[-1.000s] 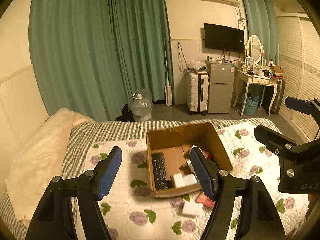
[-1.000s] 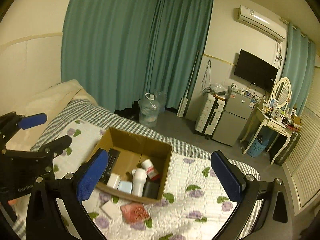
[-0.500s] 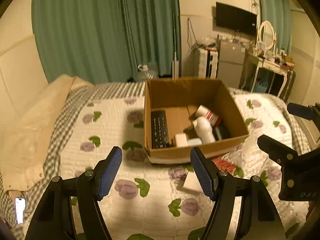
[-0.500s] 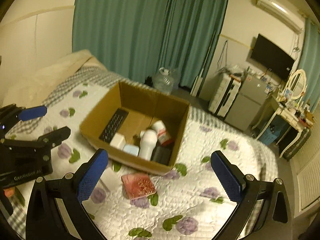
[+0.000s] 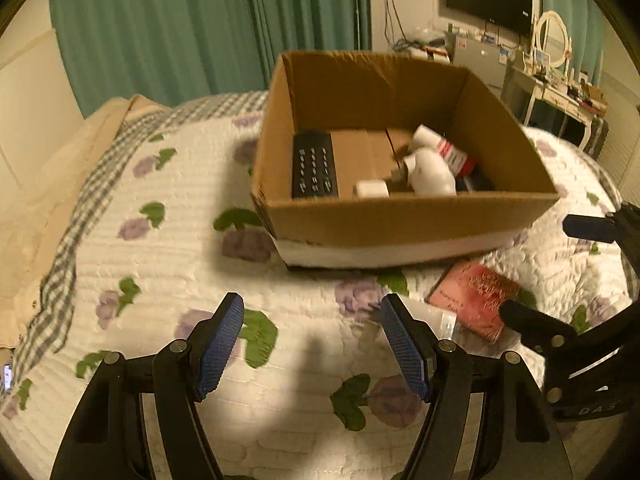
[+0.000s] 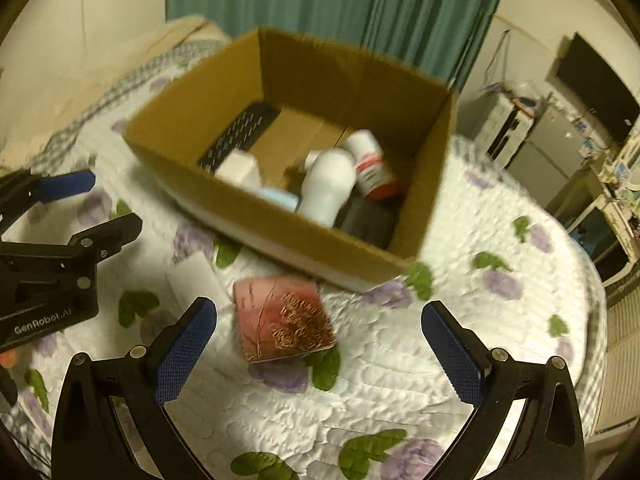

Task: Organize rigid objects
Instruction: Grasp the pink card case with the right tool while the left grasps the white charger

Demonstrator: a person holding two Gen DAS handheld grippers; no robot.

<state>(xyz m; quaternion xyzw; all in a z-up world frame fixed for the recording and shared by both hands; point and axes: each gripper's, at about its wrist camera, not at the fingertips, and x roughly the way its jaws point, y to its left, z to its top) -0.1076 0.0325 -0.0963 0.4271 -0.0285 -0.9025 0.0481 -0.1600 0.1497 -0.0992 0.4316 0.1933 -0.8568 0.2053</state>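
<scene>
Blur softened much of your right wrist view, but your left gripper [image 5: 312, 340] hung with fingers spread and nothing between them over the quilt [image 5: 168, 240], just short of the cardboard box [image 5: 400, 220]. Inside lay a black remote [image 5: 314, 168] at left, then a white bottle [image 5: 430, 170]; the box's near wall hid the rest. Right of these, a red booklet [image 6: 282, 322] lay on the quilt, ahead of your right gripper [image 6: 320, 344], also spread empty.

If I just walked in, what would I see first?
First, the big cardboard box in the middle of the flowery bedspread, with a white bottle and a black remote inside. Next, the red packet lying on the bedspread just in front of the box, between the open right gripper fingers.
</scene>
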